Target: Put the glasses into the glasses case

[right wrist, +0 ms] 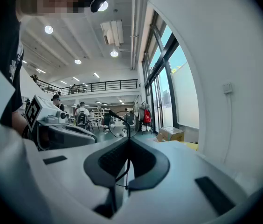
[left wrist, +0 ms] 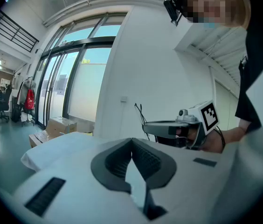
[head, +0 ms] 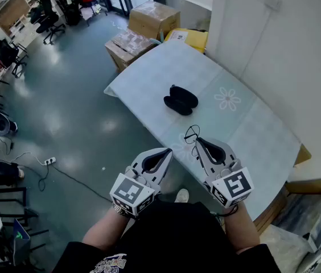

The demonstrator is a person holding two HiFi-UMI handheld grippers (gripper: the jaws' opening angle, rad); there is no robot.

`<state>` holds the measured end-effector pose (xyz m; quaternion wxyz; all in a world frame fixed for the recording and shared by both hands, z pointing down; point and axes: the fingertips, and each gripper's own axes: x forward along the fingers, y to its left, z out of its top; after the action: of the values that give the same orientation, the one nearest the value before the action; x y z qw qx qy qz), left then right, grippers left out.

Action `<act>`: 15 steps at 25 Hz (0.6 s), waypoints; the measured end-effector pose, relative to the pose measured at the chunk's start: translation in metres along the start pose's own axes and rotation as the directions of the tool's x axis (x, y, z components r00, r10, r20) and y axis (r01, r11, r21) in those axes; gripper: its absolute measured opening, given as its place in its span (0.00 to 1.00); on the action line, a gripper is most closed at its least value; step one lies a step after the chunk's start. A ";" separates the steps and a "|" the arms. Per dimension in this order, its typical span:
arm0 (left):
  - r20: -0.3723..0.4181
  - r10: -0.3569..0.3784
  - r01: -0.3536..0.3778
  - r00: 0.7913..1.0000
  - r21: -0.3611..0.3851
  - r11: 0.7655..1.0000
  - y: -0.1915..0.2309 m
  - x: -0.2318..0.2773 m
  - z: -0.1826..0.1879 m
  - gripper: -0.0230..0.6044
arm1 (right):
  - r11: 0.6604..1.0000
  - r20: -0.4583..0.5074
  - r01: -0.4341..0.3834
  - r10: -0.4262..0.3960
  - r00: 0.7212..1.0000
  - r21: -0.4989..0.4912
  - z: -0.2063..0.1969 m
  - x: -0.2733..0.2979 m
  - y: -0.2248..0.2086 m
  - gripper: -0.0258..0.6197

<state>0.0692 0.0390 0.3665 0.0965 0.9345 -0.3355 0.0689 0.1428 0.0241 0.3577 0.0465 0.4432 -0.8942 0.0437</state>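
Left gripper (head: pixel 166 151): my fingers (left wrist: pixel 143 160) are clenched tip to tip with nothing between them. I hold it low, just off the near edge of the bench.
Right gripper (head: pixel 197 141): my fingers (right wrist: pixel 145 160) are pressed together on a thin dark wire of the glasses (head: pixel 191 134). It hovers over the near part of the bench.
Glasses: a slim wire frame sticking up and forward past my right fingertips. In the right gripper view one round rim (right wrist: pixel 119 123) stands above the tips, and a strand runs down between the pads.
Glasses case (head: pixel 180 100): black, lying as two dark halves side by side, seemingly open. It sits near the middle of the bench, well apart from the glasses.
Bench (head: pixel 251 124): covered in a pale blue cloth with a white flower print, one long side against the wall.
Grippers together: side by side, near each other, both pointing toward the case.
Cardboard boxes (head: pixel 149 19): on the floor past the far end of the bench.
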 end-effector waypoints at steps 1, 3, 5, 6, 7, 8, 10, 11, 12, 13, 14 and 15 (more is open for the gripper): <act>-0.003 -0.003 0.003 1.000 0.000 1.000 -0.001 0.000 -0.001 0.08 | 1.000 -0.001 0.001 -0.001 1.000 0.002 0.000 0.000 0.000 0.08; -0.002 -0.014 0.014 1.000 0.004 1.000 -0.002 0.000 -0.003 0.08 | 1.000 -0.001 0.002 -0.002 1.000 0.003 0.000 -0.001 -0.001 0.08; 0.002 -0.025 0.025 1.000 0.004 1.000 -0.003 0.000 -0.005 0.08 | 1.000 0.000 0.003 -0.003 1.000 0.002 0.001 -0.001 -0.001 0.08; 0.001 -0.024 0.024 1.000 -0.001 1.000 -0.003 0.001 -0.006 0.08 | 1.000 0.001 0.003 -0.003 1.000 0.002 0.001 0.000 -0.001 0.08; 0.001 -0.022 0.022 1.000 -0.005 1.000 -0.002 0.001 -0.007 0.08 | 1.000 0.003 0.002 -0.002 1.000 0.003 0.000 0.000 -0.001 0.08; 0.000 -0.022 0.022 1.000 -0.007 1.000 -0.002 0.001 -0.007 0.08 | 1.000 0.004 0.002 -0.002 1.000 0.006 0.000 0.001 -0.001 0.08; -0.001 -0.023 0.023 1.000 -0.007 1.000 -0.001 0.002 -0.009 0.08 | 1.000 0.007 0.000 0.000 1.000 0.010 -0.001 0.001 -0.001 0.08; -0.001 -0.024 0.024 1.000 -0.007 1.000 -0.001 0.002 -0.009 0.08 | 1.000 0.007 0.000 0.000 1.000 0.010 -0.001 0.001 -0.002 0.08; -0.002 -0.025 0.025 1.000 -0.006 1.000 -0.001 0.003 -0.009 0.08 | 1.000 0.007 0.000 0.000 1.000 0.011 -0.002 0.001 -0.002 0.08; -0.003 -0.026 0.026 1.000 -0.006 1.000 -0.001 0.004 -0.009 0.08 | 1.000 0.007 -0.001 0.001 1.000 0.012 -0.002 0.001 -0.002 0.08; -0.004 -0.027 0.027 1.000 -0.005 1.000 -0.002 0.004 -0.009 0.08 | 1.000 0.008 -0.001 0.001 1.000 0.013 -0.002 0.001 -0.002 0.08; -0.004 -0.029 0.029 1.000 -0.003 1.000 -0.002 0.004 -0.009 0.08 | 1.000 0.009 -0.002 0.001 1.000 0.014 -0.001 0.001 -0.002 0.08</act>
<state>0.0729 0.0403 0.3757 0.0996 0.9390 -0.3219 0.0689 0.1439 0.0224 0.3592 0.0396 0.4430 -0.8944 0.0480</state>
